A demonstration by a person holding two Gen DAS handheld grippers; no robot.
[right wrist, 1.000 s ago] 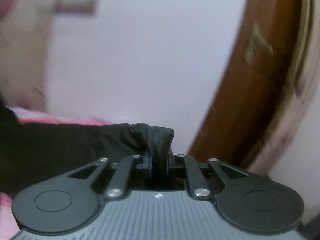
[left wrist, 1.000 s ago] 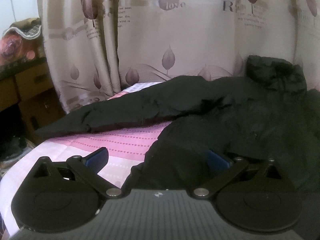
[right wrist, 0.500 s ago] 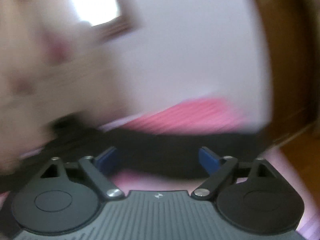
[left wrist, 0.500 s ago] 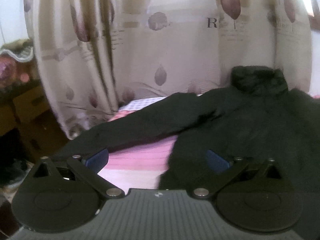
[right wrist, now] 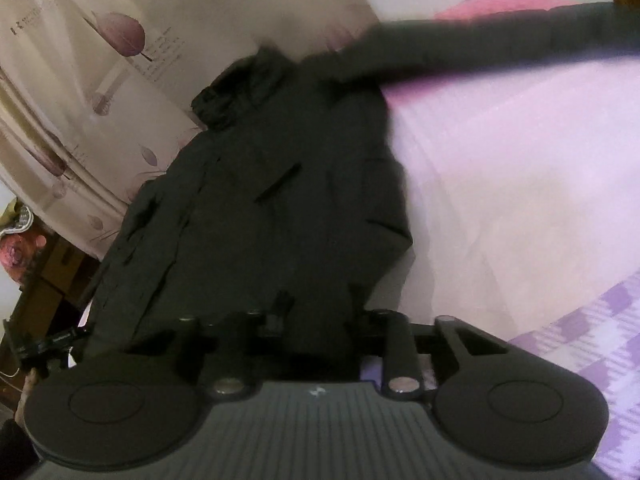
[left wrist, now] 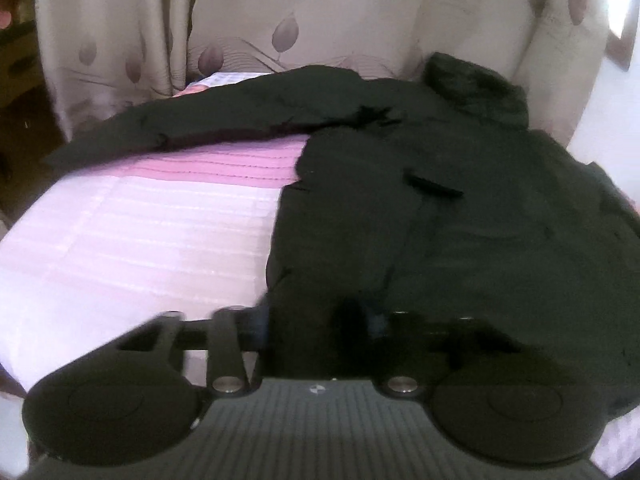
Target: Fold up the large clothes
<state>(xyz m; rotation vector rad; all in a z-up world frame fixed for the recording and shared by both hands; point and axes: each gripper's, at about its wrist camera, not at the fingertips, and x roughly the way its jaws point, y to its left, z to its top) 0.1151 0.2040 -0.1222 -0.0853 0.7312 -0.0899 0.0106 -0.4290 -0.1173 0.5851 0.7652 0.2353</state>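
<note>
Black jacket (left wrist: 460, 208), one (two sleeves spread), on pink bedspread (left wrist: 132, 240).

My left tool (left wrist: 316, 322) sits at the near hem of the jacket (left wrist: 460, 220), its jaws closing with the hem cloth between them. The jacket lies on the bed (left wrist: 132, 248), stretching ahead of this tool to its collar (left wrist: 472, 80) at the far end. One sleeve (left wrist: 208, 124) runs out from the shoulder to the tool's left, across the bed. Bare bedding lies left of the tool. A curtain (left wrist: 320, 12) hangs behind the bed, beyond the collar.

My right tool (right wrist: 316, 324) is also at the hem, jaws closing with cloth between them. The other sleeve (right wrist: 500, 40) reaches far ahead and right. Bare bedding lies to the right.
</note>
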